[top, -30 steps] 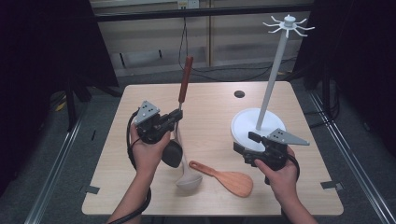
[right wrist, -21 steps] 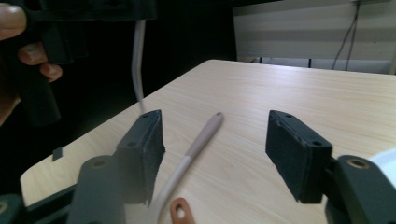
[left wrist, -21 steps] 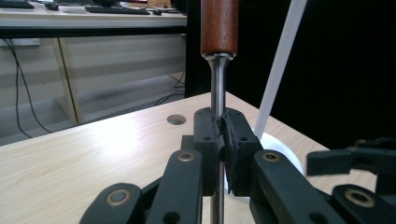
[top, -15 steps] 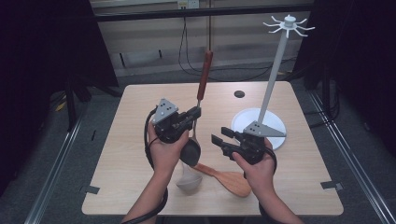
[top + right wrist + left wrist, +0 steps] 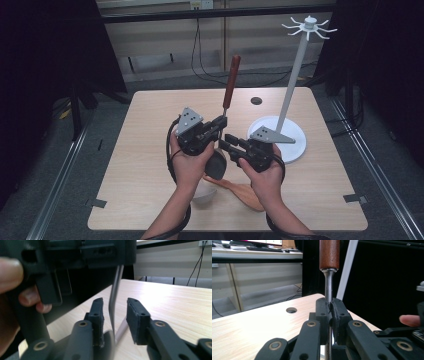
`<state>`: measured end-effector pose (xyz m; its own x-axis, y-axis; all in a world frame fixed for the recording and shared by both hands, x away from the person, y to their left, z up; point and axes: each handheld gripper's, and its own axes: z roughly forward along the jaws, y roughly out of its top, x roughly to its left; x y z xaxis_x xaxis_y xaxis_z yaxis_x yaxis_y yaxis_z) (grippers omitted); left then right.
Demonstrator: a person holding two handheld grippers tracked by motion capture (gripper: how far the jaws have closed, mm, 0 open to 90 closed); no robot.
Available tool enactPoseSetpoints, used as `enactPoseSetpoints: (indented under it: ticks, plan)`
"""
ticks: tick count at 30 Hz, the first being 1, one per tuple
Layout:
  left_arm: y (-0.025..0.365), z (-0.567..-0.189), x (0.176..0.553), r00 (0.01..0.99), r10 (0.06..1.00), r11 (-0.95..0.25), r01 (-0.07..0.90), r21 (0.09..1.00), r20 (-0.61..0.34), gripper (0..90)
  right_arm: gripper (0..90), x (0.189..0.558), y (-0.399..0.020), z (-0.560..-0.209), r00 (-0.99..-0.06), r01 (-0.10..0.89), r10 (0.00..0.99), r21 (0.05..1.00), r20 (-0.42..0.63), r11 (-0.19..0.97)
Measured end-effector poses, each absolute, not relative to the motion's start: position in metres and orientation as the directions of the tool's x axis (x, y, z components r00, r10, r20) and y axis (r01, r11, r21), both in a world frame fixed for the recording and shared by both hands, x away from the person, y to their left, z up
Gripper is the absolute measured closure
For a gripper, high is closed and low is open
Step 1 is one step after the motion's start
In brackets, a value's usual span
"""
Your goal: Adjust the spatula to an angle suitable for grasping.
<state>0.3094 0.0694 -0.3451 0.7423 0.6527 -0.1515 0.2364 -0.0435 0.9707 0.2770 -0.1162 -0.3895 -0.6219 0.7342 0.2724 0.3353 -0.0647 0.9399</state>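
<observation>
**Left gripper holds ladle upright at frame centre**

The left gripper [image 5: 218, 126] is clamped on the ladle's [image 5: 230, 89] metal shaft, with its brown handle rising toward the upper middle. The right gripper [image 5: 227, 142] has just been closing; the shaft stands between its pads [image 5: 97, 312], not yet pinched. A wooden spatula [image 5: 242, 191] lies on the table [image 5: 125, 165] below.

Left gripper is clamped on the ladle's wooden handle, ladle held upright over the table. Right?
Not quite. The left gripper is clamped on the ladle at its metal shaft, just below the wooden handle, as the left gripper view shows. The ladle is held upright over the table.
</observation>
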Motion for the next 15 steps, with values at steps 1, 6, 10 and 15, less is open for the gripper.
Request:
enactPoseSetpoints:
  ticks: [1,6,10,15]
  plan:
    - [0.0680,-0.3450,0.3083,0.737,0.658,-0.042,0.241,0.970,-0.155,84.9,69.9,0.2774,-0.1159,-0.3893,-0.617,0.334,0.739,0.940,0.270,-0.065]
    - [0.0655,-0.3473,0.3060,0.735,0.658,-0.028,0.241,0.970,-0.164,84.9,76.2,0.2788,-0.1152,-0.3892,-0.599,0.333,0.751,0.939,0.279,-0.084]
    - [0.0650,-0.3475,0.3043,0.730,0.665,-0.028,0.234,0.972,-0.156,84.8,80.0,0.2780,-0.1138,-0.3891,-0.594,0.327,0.752,0.940,0.285,-0.098]
    - [0.0633,-0.3488,0.3022,0.724,0.670,-0.004,0.224,0.974,-0.164,84.8,83.0,0.2806,-0.1127,-0.3889,-0.586,0.342,0.745,0.931,0.318,-0.128]
